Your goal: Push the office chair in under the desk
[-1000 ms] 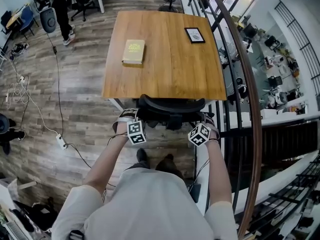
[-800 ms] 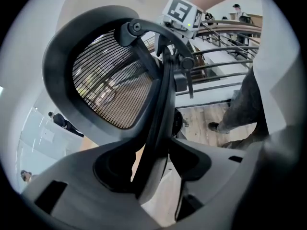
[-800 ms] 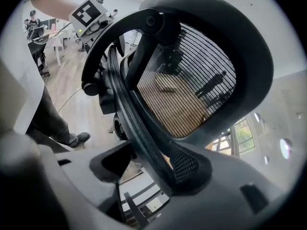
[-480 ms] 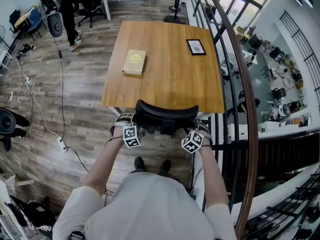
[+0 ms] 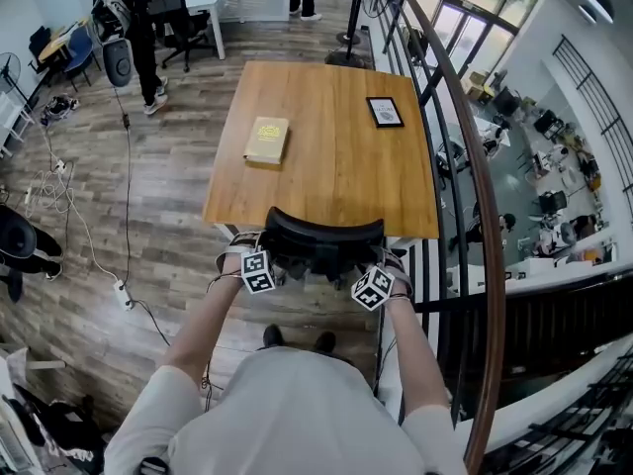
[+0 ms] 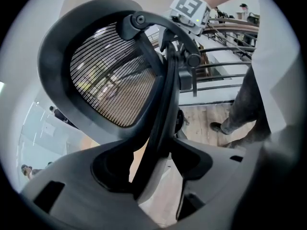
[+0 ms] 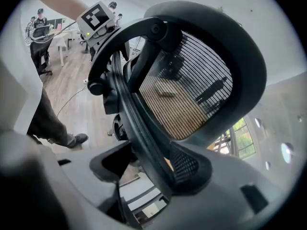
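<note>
Clearly the push is close to finished: the chair (image 5: 321, 234) stands square to the near edge of the desk (image 5: 336, 161). From the head view its backrest overlaps that edge, and the seat is out of sight below the wooden top, so I take it to have gone under. Whether the backrest touches the edge I cannot tell. I have a tool on each side of the backrest's rear because two level push points keep an office chair tracking straight, rather than swinging toward the railing (image 5: 497, 265) close on the right. The right gripper (image 7: 153, 164) is clamped on the chair's black strut (image 7: 136, 123) with both pads pressed against it, which gives me a firm hold for steering. The left gripper (image 6: 151, 164) straddles the matching strut on its side, but its jaws have just been opening. The strut stands between them with a sliver of wood colour showing beside one pad, so I read that grip as let go. That fits a chair already as far in as it will go, freed one side at a time. The book (image 5: 267, 140) and the small picture frame (image 5: 384, 112) lie well back on the desk, apart from the chair, so nothing up there is at risk. As I judge it, the next job is to loosen the right jaws and draw both tools straight back without dragging the chair out.
</note>
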`<state>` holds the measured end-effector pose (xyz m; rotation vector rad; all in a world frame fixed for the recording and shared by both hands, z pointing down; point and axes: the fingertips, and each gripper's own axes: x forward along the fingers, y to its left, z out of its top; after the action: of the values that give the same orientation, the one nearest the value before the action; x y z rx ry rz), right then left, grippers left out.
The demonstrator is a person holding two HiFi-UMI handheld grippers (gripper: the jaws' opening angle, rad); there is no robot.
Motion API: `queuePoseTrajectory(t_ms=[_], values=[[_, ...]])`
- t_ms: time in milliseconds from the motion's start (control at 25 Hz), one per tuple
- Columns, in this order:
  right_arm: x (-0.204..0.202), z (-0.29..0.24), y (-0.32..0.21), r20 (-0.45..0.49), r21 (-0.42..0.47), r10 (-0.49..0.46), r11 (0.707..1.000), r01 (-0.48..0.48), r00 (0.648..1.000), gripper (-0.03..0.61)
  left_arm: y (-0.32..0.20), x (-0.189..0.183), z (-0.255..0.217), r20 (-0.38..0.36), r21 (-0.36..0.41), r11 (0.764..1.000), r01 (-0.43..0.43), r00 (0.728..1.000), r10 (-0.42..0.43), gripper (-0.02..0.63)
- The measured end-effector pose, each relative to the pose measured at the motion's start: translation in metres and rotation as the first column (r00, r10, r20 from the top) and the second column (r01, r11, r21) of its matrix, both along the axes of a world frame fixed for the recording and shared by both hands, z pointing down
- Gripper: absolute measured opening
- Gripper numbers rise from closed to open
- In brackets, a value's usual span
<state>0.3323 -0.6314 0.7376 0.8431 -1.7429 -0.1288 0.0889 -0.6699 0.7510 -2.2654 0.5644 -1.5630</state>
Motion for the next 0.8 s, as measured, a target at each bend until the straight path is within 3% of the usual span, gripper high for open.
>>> queuePoseTrajectory(t_ms=[160, 400, 600, 800], values=[[-0.004, -0.003, 0.004, 0.033, -0.033, 0.012, 0.999, -0.01, 0.999, 0.239, 0.002, -0.002, 0.0, -0.005, -0.05, 0.998, 0.042, 0.999, -0.042, 0.252], [-0.01, -0.029, 0.013, 0.18, 0.006, 0.026, 1.0, -0.028, 0.983, 0.24, 0.004, 0.003, -0.019, -0.068, -0.031, 0.996, 0.082, 0.994, -0.084, 0.298], [-0.016, -0.05, 0.023, 0.271, 0.029, 0.043, 0.998, -0.052, 0.962, 0.264, 0.013, 0.012, -0.049, -0.18, -0.047, 0.992, 0.119, 0.976, -0.126, 0.298], [-0.027, -0.082, 0.029, 0.393, 0.053, 0.079, 0.993, -0.109, 0.916, 0.295, 0.023, 0.015, -0.082, -0.33, -0.082, 0.983, 0.165, 0.926, -0.183, 0.298]])
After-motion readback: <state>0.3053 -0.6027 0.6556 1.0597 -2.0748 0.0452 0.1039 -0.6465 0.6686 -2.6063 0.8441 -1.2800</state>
